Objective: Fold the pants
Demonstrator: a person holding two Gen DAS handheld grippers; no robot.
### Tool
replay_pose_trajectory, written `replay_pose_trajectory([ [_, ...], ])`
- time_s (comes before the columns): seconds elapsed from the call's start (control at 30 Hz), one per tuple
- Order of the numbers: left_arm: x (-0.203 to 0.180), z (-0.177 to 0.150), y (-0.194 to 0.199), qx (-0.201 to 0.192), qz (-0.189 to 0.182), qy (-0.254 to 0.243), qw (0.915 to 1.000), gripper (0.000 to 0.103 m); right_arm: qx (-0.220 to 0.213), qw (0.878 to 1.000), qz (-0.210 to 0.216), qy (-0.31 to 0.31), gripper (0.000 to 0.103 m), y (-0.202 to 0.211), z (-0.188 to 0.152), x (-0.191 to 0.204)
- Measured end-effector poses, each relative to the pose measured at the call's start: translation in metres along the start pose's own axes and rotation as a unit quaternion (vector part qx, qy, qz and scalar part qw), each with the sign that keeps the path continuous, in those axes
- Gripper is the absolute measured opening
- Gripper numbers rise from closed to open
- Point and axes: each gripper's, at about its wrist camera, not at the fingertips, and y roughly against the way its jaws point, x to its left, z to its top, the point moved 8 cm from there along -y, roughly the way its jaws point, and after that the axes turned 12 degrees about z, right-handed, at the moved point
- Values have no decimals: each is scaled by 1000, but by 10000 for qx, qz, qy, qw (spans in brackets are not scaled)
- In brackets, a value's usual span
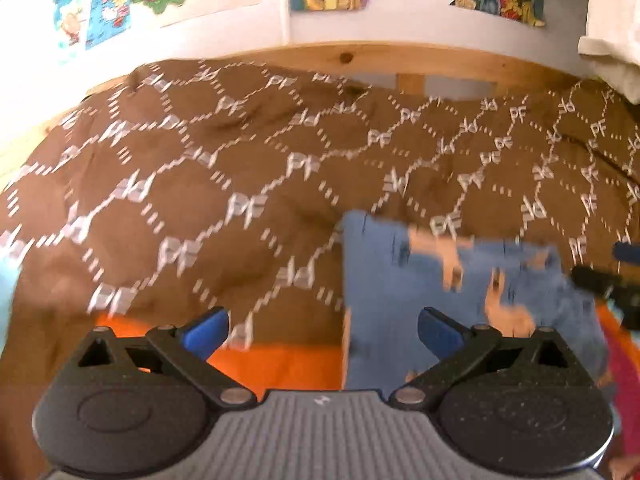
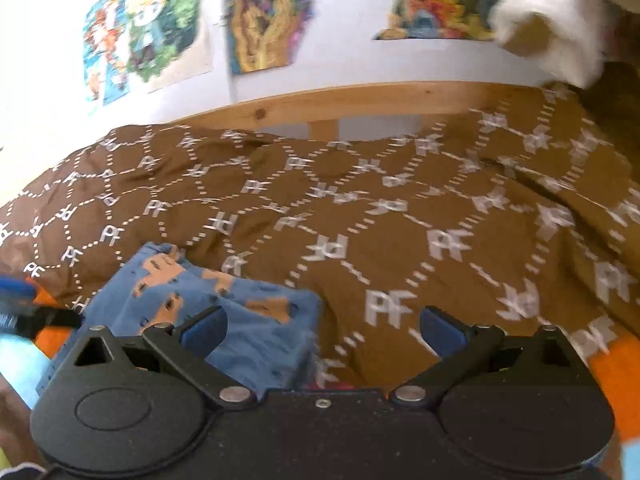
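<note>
While left gripper (image 1: 322,330) gapes — folded pants (image 1: 448,296) just ahead-right.

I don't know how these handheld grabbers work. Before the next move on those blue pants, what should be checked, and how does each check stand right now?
1. Left gripper free of cloth: ok, jaws wide open with nothing between them.
2. Right gripper free of cloth: ok, open and empty.
3. Pants lying on the brown patterned blanket, not hanging: ok.
4. Pants folded into a compact shape: ok, they look like a neat block with straight edges in the right wrist view.
5. Fold neat, layers aligned: cannot tell, both pictures are blurred.
6. Blanket flat for further folding: not ok, it is rumpled.
</note>
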Motion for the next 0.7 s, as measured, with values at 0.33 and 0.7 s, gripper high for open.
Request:
replay_pose_trajectory([
  [0.33,-26,25,-77,42,578,-528,9969,103,513,9939,-468,858,102,-52,-2,-15],
  [0.7,3,0,-21,106,-259,277,9992,103,500,9967,-201,600,102,3,-7,10],
])
